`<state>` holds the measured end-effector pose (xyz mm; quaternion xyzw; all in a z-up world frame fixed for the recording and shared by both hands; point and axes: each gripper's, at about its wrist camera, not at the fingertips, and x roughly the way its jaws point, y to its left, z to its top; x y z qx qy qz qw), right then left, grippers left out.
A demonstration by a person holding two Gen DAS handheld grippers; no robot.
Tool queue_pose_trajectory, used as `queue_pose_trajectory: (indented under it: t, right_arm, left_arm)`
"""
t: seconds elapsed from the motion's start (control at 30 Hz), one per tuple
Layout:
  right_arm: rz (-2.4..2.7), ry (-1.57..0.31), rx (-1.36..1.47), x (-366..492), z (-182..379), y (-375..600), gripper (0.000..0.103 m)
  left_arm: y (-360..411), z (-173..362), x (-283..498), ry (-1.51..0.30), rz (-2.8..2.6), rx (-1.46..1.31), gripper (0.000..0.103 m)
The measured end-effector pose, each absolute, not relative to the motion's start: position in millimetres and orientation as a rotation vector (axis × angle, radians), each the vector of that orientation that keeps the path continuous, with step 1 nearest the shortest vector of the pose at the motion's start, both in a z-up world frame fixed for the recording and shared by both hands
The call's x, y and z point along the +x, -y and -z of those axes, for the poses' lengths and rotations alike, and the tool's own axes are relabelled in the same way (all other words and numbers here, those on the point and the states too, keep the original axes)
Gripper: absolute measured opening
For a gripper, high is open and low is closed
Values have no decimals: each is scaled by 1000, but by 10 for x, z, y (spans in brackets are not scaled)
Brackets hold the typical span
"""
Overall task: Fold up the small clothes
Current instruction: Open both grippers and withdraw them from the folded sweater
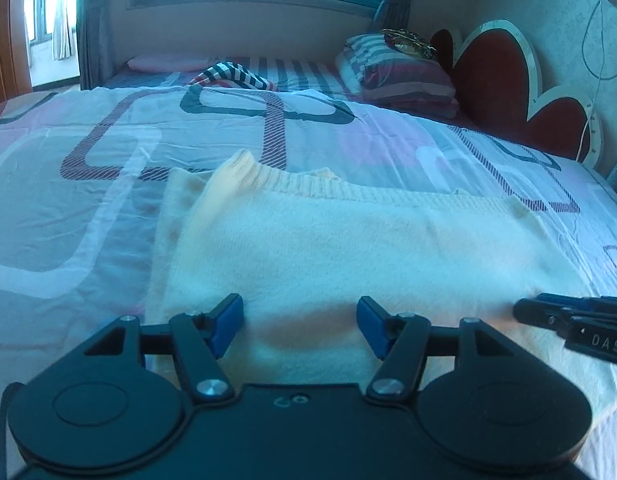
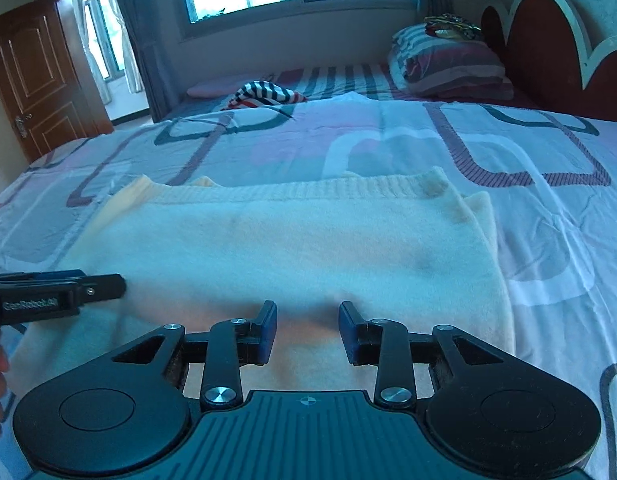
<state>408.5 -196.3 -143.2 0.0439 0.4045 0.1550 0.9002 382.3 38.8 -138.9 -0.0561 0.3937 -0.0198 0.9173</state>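
Across the patterned bedspread (image 1: 88, 200) the cream knit sweater (image 1: 348, 248) is laid flat with one layer folded over, and the left gripper (image 1: 300, 320) and right gripper (image 2: 307, 330) are held apart and empty over its near hem, presumably for the next fold.

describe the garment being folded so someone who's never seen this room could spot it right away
Start at the big bed with the pastel geometric-patterned sheet. On its near side, straight ahead of both cameras, lies the cream knitted sweater, folded flat. Unlike the striped pillows by the red headboard, it is plain, fuzzy and pale, with a ribbed hem along its far edge.
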Motion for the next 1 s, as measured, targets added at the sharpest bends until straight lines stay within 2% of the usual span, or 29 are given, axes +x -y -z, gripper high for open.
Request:
queue_pose_trajectory:
  t: [0.37,0.6,1.0]
  right_arm:
    - [-250,-827,77,3729,1381,2243,34]
    - [-270,-850,18,3429,1453,2085,34]
    - [-167,-857,-32,3190,1561,2251,34]
  left_arm:
    - [-470,1311,3431,-817,46,-92,61]
    - [-439,1457,3159,-847,58,-65,62]
    - [-430,1426,3018,-862,31,-55,63]
